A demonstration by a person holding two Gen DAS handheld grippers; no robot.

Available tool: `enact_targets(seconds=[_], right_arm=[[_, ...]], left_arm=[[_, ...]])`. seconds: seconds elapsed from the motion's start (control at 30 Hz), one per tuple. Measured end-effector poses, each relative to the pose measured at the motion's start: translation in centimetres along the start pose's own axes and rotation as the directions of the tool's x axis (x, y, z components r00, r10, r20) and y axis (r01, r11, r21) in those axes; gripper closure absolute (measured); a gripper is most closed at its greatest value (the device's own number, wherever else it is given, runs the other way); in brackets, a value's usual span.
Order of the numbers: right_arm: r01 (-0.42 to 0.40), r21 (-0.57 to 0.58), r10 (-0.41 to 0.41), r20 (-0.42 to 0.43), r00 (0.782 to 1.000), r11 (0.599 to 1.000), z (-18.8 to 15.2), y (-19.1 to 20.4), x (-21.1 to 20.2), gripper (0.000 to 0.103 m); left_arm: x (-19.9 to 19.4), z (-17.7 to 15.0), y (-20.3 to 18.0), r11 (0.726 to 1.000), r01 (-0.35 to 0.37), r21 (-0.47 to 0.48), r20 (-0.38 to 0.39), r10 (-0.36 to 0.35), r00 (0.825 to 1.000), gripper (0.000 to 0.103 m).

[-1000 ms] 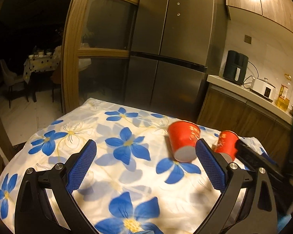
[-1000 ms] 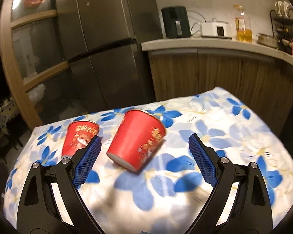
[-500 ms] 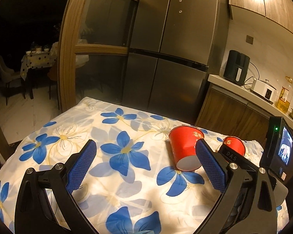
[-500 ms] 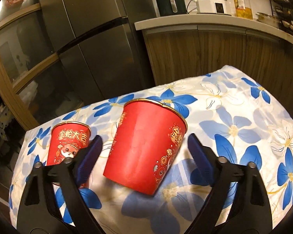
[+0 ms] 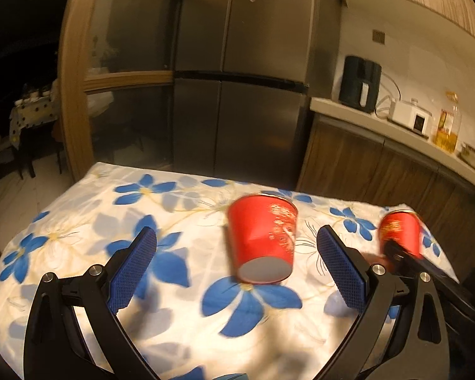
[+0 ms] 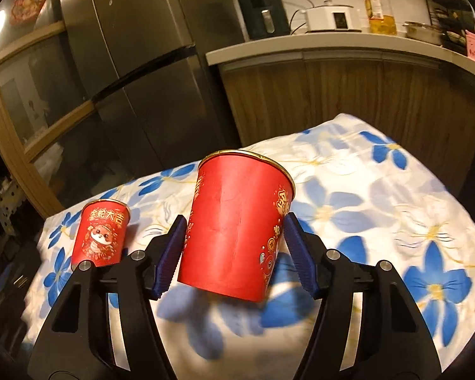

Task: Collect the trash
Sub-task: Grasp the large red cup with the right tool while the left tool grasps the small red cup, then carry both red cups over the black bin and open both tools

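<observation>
Two cups sit on the table (image 6: pixel 380 221): one cup (image 6: pixel 237 231) lies between the right gripper (image 6: pixel 234 250) fingers, the other cup (image 6: pixel 101 234) to its left. Behind stand a fridge (image 6: pixel 136 63) and a counter (image 6: pixel 332 47).

Two red paper cups with gold print. The larger cup (image 6: pixel 237 231) stands lower centre of the right wrist frame, tilted, gold rim uppermost. The smaller cup (image 6: pixel 101 232), bearing a cartoon animal, stands upright at lower left.
</observation>
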State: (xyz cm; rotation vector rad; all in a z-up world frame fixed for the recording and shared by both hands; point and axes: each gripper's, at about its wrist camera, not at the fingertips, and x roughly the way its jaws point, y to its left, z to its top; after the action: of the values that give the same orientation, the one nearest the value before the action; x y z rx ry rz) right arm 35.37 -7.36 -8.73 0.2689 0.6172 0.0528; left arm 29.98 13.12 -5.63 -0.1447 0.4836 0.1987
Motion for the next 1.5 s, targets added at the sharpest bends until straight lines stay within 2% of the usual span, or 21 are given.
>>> enact_targets(seconds=[0.3,0.4,0.5,0.57,0.63,0.87,1.2,1.5], right_arm=[[-0.034,-0.028,0.035,0.048,0.998,0.999,-0.7,-1.9,-3.7,0.041],[-0.047,-0.035,0.049,0.060,0.997,0.998,-0.6,-1.9,-4.3,0.041],[-0.059,-0.042,0.061,0.066,0.996,0.997,-0.5,-2.0,-4.7,0.041],[-0.062,-0.044,0.065,0.067,0.996,0.997,-0.5,-1.9,-4.8,0.041],[-0.064,-0.047,0.067,0.065,0.996,0.997,-0.6,-1.8,-4.8,0.041],[-0.066,-0.055,0.069,0.054,0.996,0.996,-1.0,-1.8,-4.7,0.041],[-0.072,-0.062,0.077,0.084,0.993,0.995,-0.5,-2.6,-6.7,0.041],[-0.036,-0.044,0.042,0.144,0.989,0.998,0.1,-6.9,-10.9,0.041]], left_arm=[[4.6,0.0,-2.2,1.000,0.012,0.021,-0.076,-0.010,0.997,0.009],[5.8,0.0,-2.2,1.000,0.022,0.011,-0.119,-0.021,0.993,0.014],[6.9,-0.2,-2.1,0.999,0.033,0.001,-0.163,-0.032,0.986,0.024],[7.5,-0.4,-2.1,1.000,0.027,0.000,-0.189,-0.027,0.982,0.037],[7.7,-0.6,-1.9,0.999,0.035,-0.009,-0.194,-0.036,0.980,0.038],[7.0,-0.6,-2.0,0.999,0.044,-0.015,-0.168,-0.046,0.985,0.042],[2.6,-0.6,-3.4,0.999,0.053,0.003,-0.128,-0.053,0.990,0.042],[-2.5,-0.9,-7.7,0.992,0.116,0.038,-0.082,-0.113,0.990,0.042]])
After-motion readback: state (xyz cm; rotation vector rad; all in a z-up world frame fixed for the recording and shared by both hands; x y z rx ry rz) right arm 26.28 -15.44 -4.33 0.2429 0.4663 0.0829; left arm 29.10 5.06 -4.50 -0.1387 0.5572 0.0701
